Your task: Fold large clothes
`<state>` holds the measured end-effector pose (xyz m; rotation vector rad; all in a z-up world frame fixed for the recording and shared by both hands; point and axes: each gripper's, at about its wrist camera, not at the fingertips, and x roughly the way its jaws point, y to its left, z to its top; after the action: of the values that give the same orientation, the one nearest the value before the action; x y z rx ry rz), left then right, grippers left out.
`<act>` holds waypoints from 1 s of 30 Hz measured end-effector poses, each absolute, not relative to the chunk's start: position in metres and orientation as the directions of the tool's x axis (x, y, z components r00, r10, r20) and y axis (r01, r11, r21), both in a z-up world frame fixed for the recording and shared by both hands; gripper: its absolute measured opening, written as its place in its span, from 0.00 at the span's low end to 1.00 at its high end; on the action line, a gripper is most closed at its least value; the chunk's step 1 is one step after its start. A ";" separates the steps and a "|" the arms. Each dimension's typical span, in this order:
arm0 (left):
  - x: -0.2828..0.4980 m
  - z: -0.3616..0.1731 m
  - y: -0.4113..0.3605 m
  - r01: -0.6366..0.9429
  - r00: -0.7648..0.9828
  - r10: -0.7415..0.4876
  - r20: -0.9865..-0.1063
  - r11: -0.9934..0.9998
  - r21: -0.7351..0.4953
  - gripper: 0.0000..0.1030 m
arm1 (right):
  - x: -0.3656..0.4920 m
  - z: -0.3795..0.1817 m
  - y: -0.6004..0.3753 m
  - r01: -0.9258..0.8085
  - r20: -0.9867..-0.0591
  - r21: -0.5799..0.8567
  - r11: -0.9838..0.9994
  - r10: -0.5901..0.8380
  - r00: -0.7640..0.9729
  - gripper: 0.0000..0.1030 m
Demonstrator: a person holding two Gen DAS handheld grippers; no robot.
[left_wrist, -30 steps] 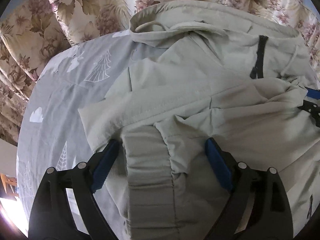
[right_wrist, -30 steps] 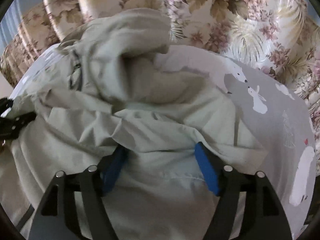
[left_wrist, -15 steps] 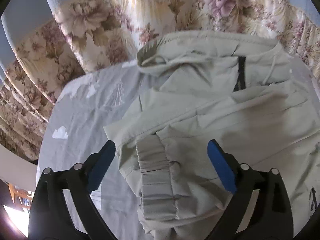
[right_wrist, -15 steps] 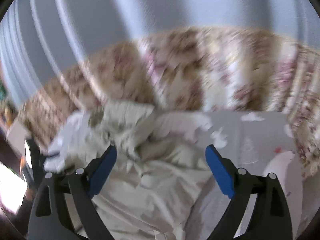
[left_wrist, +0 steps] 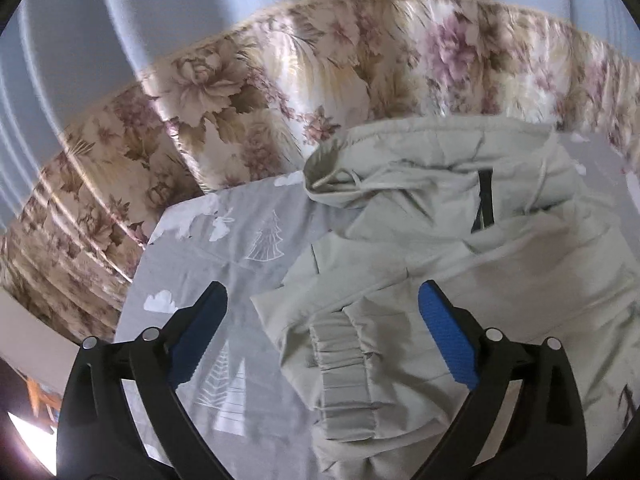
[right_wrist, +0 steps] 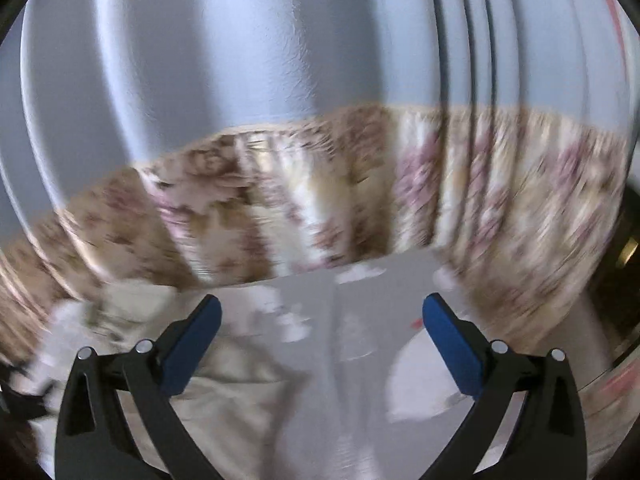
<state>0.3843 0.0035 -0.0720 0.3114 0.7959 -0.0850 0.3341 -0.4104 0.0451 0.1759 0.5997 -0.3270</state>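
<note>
At the far left of the left wrist view, floral curtains (left_wrist: 224, 92) hang in pleats below a pale blue wall (left_wrist: 120, 20), curving across the top of the frame. Below them a grey bed sheet (left_wrist: 224, 248), printed with white trees, clouds and rabbits, fills the left and lower middle. The left gripper (left_wrist: 322, 334) rises from the bottom edge, its blue-padded fingers (left_wrist: 198, 338) spread wide and opening further, with nothing pressed between them; through the gap show the sheet and the ribbed cuff (left_wrist: 344, 372) lying below. That cuff belongs to the pale beige jacket (left_wrist: 500, 280), which lies on the sheet from centre frame to the right edge: a sleeve is folded across the body, the hood with its drawcord sits at upper centre against the curtains, and a short dark zipper (left_wrist: 485, 200) shows at upper right of the garment.

Across the right wrist view everything is motion-blurred. At the lower left a rumpled part of the jacket (right_wrist: 224, 408) rests on the sheet (right_wrist: 352, 360), reaching behind the left-hand finger. The right gripper (right_wrist: 322, 338) stands at the bottom centre, its blue fingers (right_wrist: 452, 348) far apart and opening, empty, with only the grey sheet seen between them. The curtains (right_wrist: 360, 200) band the middle of the frame and the blue wall (right_wrist: 240, 40) fills the upper half. At the lower right a white printed shape on the sheet shows behind the right-hand finger.
</note>
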 end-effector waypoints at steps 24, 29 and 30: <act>0.574 -0.101 0.009 0.133 0.530 0.140 -0.836 0.960 0.245 0.95 | 0.546 -0.042 -0.256 -0.119 -0.849 -0.074 0.990 0.000 0.529 0.75; 0.600 -0.121 0.005 0.149 0.488 0.117 -0.865 0.965 0.215 0.67 | 0.562 -0.077 -0.231 -0.165 -0.893 -0.205 0.965 -0.115 0.434 0.55; 0.605 -0.125 0.005 0.158 0.470 0.100 -0.877 0.968 0.196 0.38 | 0.563 -0.083 -0.232 -0.169 -0.901 -0.205 0.964 -0.118 0.417 0.25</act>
<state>0.6049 0.0046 -0.1254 0.2649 1.0843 -0.0359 0.5630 -0.2319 -0.0830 -0.2826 1.1441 0.0323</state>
